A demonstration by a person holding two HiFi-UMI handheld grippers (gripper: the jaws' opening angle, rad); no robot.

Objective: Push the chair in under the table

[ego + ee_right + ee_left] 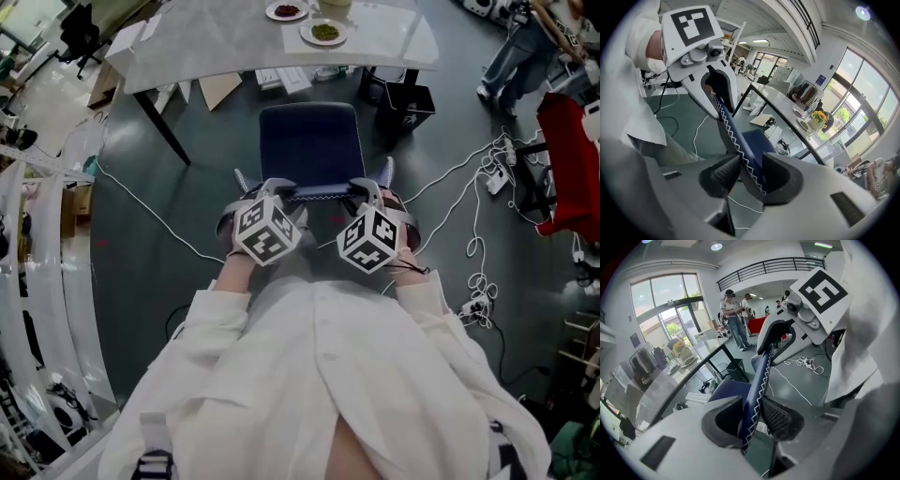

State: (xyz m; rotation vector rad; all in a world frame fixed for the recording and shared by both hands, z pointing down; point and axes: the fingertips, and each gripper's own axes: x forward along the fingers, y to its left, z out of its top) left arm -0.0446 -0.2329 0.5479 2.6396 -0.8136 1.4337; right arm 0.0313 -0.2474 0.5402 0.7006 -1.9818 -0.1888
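Head view, nearest stuff first: white sleeves (220, 319) at the bottom, then both grippers parked on the top edge of the backrest (319, 193) of the dark blue chair (309, 141). The left gripper (272, 190) sits left of centre and the right gripper (366, 190) just right of it, roughly level with each other.

This view hides the grip under the marker cubes, but the gripper views sort it out. In the left gripper view the fingers (778, 416) are clamped on the backrest's zigzag-stitched edge, with one pad on each face. The right gripper view shows the same deal: fingers (719, 173) partway apart, backrest pinched between them. Each of these views also catches the other gripper further along the same edge.

Past the hands, the chair seat is in the middle of the frame, still mostly out in the open, its far edge just short of the near edge of the table (234, 42). A slanted table leg (164, 127) stands well left of the seat. A black bin (405, 103) sits near the seat's far right corner. White cables (483, 178) sprawl over the floor on the right. Two plates (323, 33) sit on the tabletop, straight beyond the chair.
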